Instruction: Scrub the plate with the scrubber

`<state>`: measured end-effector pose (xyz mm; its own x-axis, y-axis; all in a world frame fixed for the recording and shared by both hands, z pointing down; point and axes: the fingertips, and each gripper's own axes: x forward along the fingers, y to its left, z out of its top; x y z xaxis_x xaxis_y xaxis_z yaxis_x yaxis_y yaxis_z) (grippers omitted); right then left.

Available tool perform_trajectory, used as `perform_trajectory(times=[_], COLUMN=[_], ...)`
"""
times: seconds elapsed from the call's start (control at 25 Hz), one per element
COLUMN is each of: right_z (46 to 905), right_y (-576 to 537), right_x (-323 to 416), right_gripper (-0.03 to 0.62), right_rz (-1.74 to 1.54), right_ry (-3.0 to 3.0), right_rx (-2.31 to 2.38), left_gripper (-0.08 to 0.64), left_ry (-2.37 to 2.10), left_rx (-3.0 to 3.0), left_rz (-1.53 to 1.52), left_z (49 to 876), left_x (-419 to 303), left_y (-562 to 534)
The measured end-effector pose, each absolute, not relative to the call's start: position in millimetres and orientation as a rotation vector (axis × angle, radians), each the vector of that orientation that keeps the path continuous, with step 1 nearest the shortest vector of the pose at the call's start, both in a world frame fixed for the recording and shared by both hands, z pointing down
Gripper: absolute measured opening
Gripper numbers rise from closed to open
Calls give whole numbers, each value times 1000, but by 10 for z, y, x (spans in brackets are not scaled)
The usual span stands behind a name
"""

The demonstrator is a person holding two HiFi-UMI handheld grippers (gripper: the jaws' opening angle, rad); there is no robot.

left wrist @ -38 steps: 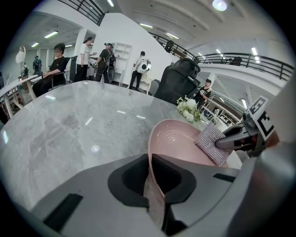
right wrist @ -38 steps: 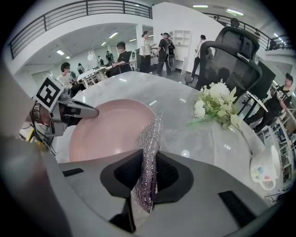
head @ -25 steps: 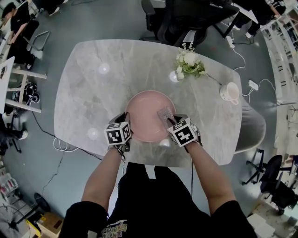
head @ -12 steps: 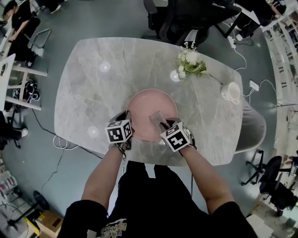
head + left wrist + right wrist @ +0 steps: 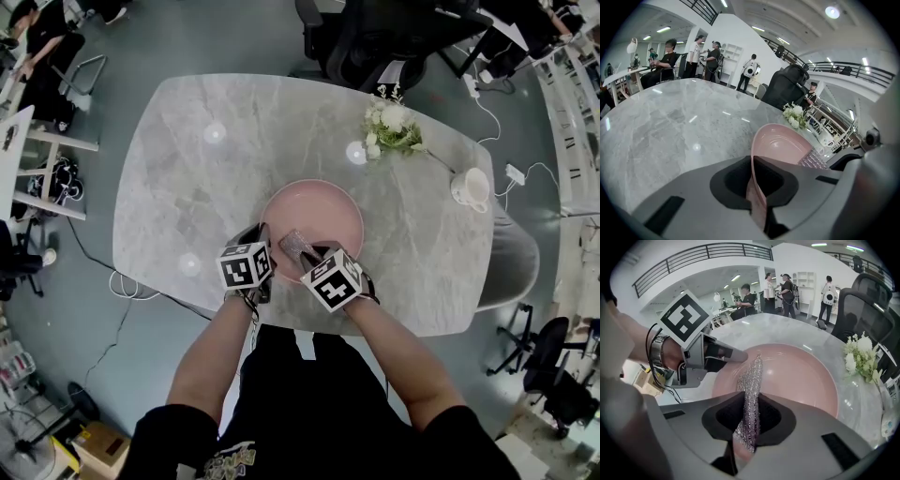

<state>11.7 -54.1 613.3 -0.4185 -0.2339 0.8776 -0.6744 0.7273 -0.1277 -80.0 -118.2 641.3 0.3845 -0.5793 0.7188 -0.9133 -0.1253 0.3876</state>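
I saw an evenly bright room, lit by ceiling lamps (image 5: 833,11) that left small white glare spots on the marble table (image 5: 178,187) and a soft sheen on the plate (image 5: 801,376). Both gripper views bent hard at the edges into black corners. Their near foreground looked soft, possibly out of focus.

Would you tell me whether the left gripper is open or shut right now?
Shut: the left gripper clamps the pink plate by its rim, jaws pressed against it in its own view.
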Motion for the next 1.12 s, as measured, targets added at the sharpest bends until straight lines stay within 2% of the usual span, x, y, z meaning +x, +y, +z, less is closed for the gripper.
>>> perform_trajectory(times=[0.28,1.12], right_z=[6175,6397], right_y=[-597,-995], right_x=[-95,-102], right_gripper=[71,78], right_rz=[582,624], right_ry=[-1997,-1955], right_rx=[666,691], left_gripper=[28,25], left_ry=[-1288,-1256], left_rx=[1807,1815], left_rz=[487,469], left_z=[6411,6428], left_x=[-807,-829], left_y=[-1164,-1208])
